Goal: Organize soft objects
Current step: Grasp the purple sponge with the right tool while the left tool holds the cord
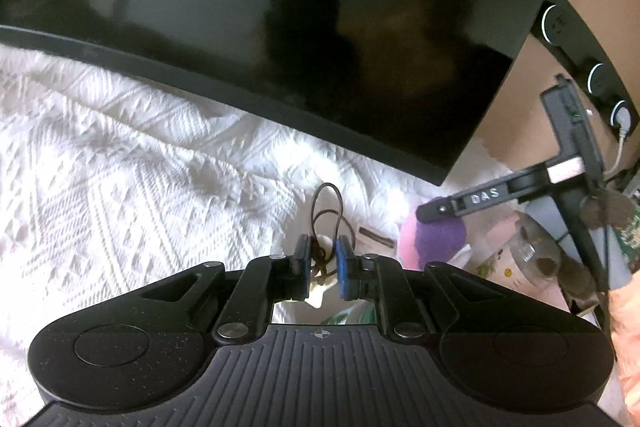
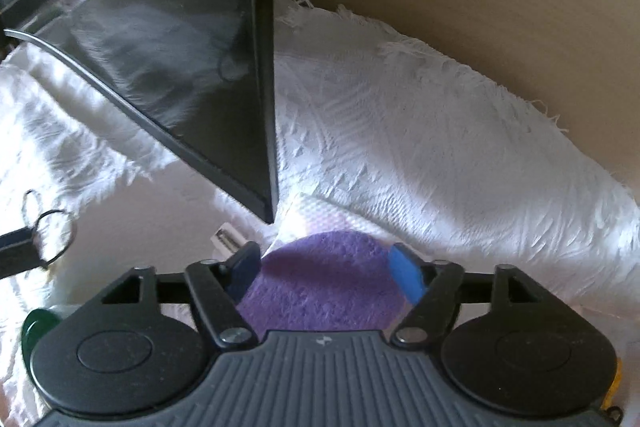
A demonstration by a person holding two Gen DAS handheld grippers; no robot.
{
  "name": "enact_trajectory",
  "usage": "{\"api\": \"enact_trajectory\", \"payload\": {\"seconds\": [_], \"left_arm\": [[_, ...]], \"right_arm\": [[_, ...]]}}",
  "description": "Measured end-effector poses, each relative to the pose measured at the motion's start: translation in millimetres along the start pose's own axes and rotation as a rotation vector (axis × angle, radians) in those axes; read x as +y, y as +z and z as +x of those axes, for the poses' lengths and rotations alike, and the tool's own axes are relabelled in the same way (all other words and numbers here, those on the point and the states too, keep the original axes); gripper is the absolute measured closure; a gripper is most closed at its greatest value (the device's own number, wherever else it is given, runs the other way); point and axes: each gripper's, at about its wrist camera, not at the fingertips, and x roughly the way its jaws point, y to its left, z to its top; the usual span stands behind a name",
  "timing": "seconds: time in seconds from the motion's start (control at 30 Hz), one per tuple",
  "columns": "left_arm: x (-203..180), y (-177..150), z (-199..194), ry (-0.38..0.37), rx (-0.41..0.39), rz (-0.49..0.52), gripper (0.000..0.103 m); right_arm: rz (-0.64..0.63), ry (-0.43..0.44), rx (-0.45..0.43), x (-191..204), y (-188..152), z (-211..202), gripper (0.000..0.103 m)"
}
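Left hand-held gripper pinches one brown cord; right hand-held gripper straddles one purple toy.

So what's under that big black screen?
A white textured cloth runs beneath the black screen and spreads out either side. The screen's stand and whatever the cloth covers are hidden.

light: bright daylight | glare: white cloth | fisheye-warped edges, blurred
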Motion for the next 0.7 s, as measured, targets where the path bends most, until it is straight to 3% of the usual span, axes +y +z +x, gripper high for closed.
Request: {"api": "enact_trajectory", "payload": {"seconds": [0.27, 0.47, 0.7], "left_arm": [[5.3, -4.9, -0.2, -0.021, -0.004, -0.021, 0.088], [6.7, -4.4, 1.9, -0.012, -0.002, -0.028, 0.087], [6.1, -1.2, -8.9, 0.01, -0.027, -0.056, 0.087]], "right_arm": [[0.024, -0.038, 0.052, 2.9, 1.2, 11.3, 0.015], [0.048, 0.014, 0.112, -1.2, -3.0, 26.0, 0.007], [0.022, 0.033, 0.022, 1.1, -12.6, -4.7, 0.008]]}}
